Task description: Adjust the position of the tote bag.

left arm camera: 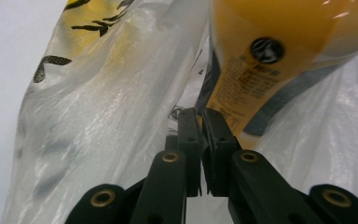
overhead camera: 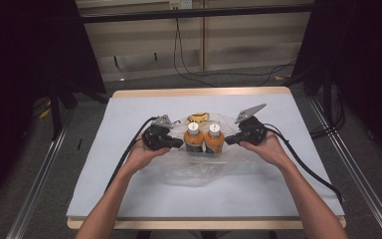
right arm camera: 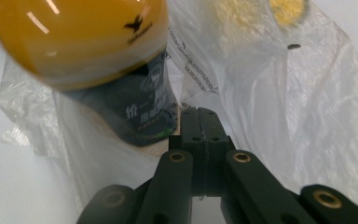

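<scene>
Plastic bag [overhead camera: 199, 167], clear and crumpled, lies spread at the middle of my white table [overhead camera: 129, 199], and I pinch its film at both sides. Two orange bottles [overhead camera: 204, 138] with white caps stand upright side by side inside it, touching, between my tools. My left gripper [left arm camera: 199, 116] has its jaws closed on a fold of the bag just beside one bottle. My right gripper [right arm camera: 200, 114] is clamped on the film too, next to the other bottle's dark label.
</scene>
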### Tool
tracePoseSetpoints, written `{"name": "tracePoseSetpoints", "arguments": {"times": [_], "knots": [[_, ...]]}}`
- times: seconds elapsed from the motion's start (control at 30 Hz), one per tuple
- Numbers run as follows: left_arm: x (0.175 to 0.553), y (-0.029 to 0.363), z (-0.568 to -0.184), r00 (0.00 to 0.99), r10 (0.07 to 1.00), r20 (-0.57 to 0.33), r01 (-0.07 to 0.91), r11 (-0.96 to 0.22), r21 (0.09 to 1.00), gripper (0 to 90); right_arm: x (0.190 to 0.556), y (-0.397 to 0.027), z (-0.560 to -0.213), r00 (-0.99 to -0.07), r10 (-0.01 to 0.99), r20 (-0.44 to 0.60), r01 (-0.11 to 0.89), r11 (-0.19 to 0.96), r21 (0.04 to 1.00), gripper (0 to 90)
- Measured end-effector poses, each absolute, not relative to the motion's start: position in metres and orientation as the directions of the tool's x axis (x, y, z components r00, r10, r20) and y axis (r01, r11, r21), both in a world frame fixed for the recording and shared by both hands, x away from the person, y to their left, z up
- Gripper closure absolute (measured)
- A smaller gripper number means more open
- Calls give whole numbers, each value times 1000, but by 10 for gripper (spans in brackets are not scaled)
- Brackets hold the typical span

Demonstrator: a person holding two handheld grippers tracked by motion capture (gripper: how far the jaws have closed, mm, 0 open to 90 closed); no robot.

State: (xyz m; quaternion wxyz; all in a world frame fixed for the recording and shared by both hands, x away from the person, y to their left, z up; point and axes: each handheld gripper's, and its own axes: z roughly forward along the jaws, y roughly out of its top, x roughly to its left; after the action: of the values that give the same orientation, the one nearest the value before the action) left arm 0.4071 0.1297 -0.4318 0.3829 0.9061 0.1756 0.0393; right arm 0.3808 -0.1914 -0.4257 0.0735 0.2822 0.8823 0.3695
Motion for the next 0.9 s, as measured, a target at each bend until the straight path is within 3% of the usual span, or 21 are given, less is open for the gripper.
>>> {"name": "tracePoseSetpoints", "arguments": {"times": [0.43, 0.67, 0.9], "knots": [[414, 113, -450, 942, 331, -58, 292, -719, 631, 867, 413, -162, -448, -802, 587, 106, 530, 619, 579, 900], [409, 111, -463, 939, 340, -54, 310, -767, 561, 886, 412, -164, -465, -803, 590, 88, 545, 666, 510, 900], [405, 119, -468, 928, 367, -61, 332, -742, 583, 883, 406, -174, -463, -801, 598, 42, 541, 691, 479, 900]]}}
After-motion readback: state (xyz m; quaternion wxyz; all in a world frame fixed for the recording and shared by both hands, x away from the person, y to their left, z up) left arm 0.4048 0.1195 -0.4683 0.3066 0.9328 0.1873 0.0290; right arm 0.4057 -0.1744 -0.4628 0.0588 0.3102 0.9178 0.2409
